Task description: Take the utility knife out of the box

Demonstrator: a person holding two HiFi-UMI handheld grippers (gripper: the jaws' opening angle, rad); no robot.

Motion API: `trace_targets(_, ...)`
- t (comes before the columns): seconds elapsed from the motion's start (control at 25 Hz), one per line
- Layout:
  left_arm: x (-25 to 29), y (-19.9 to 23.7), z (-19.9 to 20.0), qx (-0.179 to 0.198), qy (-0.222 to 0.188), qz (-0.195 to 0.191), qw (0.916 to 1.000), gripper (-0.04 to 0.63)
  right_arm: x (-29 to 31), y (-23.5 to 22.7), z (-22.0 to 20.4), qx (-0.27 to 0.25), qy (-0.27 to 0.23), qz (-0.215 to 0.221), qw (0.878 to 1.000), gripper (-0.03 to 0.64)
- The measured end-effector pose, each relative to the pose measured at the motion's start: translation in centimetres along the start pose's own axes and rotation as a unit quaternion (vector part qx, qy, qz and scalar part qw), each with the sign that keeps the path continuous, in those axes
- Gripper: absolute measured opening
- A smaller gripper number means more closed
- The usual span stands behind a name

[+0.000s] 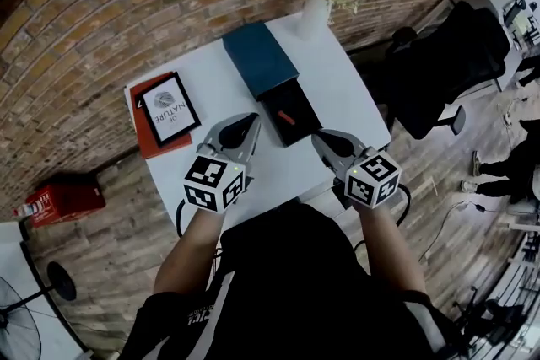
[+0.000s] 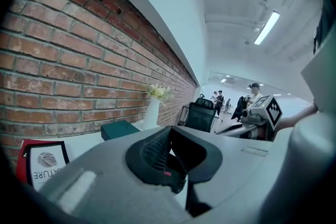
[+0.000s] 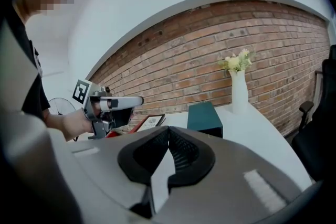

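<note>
A teal box (image 1: 259, 59) lies on the white table (image 1: 211, 88), with its black inner tray (image 1: 297, 126) slid out toward me. A small red utility knife (image 1: 287, 117) rests in that tray. My left gripper (image 1: 251, 122) is shut and empty, its tip just left of the tray. My right gripper (image 1: 320, 137) is shut and empty too, just right of the tray's near corner. In the left gripper view the shut jaws (image 2: 169, 131) cover most of the tray, and the teal box (image 2: 119, 128) shows behind. The right gripper view has the shut jaws (image 3: 168, 131) before the teal box (image 3: 205, 118).
A white vase with flowers (image 1: 316, 8) stands at the table's far edge. A framed print on a red book (image 1: 169, 110) lies at the left. A black office chair (image 1: 456, 63) is to the right, and a brick wall runs behind the table.
</note>
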State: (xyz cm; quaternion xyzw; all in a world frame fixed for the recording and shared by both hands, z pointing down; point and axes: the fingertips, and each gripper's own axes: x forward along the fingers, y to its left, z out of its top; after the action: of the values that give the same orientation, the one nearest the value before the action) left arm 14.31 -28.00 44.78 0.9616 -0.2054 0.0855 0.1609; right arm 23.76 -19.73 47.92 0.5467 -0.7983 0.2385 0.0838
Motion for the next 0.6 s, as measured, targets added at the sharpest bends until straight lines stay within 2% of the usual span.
trace_targets(0.24,1.4,1.4,0.2,-0.001,0.013,0.034,0.9993,0.008,3.1,-2.0,-0.7,-0.006,0.042,0.046,0.998,0.026)
trace_targets(0.6,2.8,2.0,-1.4,-0.017,0.026,0.066,0.9973,0.008,8.4,-5.8,-5.3,-0.044,0.139,0.075,0.986,0.071)
